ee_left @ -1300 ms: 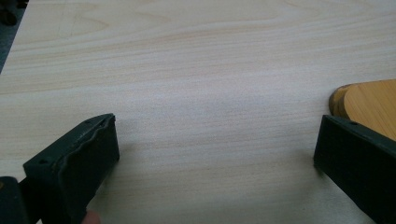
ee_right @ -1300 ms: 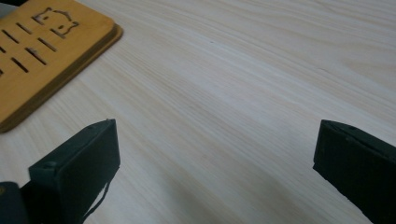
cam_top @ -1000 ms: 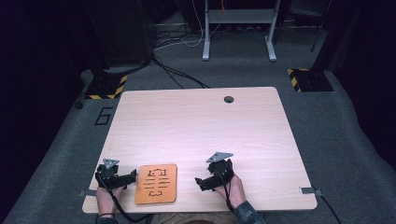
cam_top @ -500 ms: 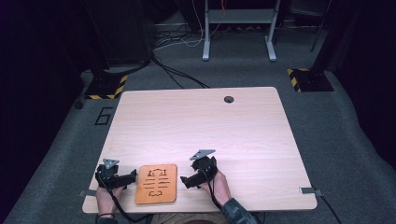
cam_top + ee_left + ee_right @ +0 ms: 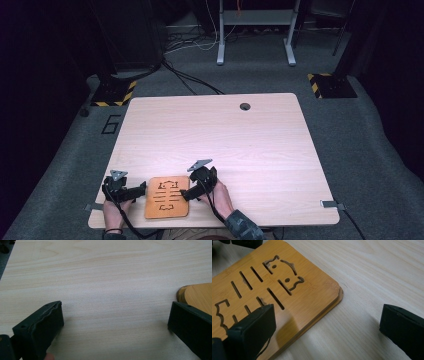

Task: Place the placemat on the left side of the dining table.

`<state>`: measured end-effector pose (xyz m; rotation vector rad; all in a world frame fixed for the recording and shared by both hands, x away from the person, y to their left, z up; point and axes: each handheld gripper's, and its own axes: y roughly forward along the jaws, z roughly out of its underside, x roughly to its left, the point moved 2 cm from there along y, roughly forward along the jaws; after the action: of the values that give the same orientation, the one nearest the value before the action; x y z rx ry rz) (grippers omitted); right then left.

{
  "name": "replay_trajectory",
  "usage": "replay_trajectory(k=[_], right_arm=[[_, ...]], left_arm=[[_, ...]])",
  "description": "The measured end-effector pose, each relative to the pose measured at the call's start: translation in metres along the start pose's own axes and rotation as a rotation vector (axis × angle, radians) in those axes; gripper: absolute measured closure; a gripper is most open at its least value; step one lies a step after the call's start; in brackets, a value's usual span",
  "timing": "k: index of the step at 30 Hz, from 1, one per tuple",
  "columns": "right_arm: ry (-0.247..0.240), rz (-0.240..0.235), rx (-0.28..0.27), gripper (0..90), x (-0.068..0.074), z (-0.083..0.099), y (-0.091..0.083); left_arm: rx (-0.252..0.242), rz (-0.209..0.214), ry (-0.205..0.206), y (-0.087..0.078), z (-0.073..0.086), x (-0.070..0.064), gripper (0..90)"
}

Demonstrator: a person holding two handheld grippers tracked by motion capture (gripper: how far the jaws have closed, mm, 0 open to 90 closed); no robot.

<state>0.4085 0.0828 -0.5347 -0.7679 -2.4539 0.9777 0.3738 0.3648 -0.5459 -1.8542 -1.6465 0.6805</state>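
Bamboo board (image 5: 167,197) lies flat between both wide-jawed grippers, right gripper (image 5: 189,192) angled over its edge.

Left gripper (image 5: 141,189) jaws wide apart; right gripper (image 5: 185,194) likewise.

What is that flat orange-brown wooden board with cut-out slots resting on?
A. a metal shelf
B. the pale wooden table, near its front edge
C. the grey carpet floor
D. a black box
B: the flat orange-brown wooden board with cut-out slots lies flat on the pale wooden table, between the two hand-held grippers.
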Motion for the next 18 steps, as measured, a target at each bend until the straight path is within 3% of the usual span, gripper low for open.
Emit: replay_trajectory(k=[8,18], right_arm=[[-0.001,-0.002,0.004,0.0,0.0033,-0.0025,0.0061],[-0.043,0.036,0.007,0.0,0.0083,-0.0029,0.0070]], left_arm=[[0.000,0.000,0.000,0.0000,0.0000,0.0000,0.0],[0.000,0.000,0.000,0.0000,0.0000,0.0000,0.0]])
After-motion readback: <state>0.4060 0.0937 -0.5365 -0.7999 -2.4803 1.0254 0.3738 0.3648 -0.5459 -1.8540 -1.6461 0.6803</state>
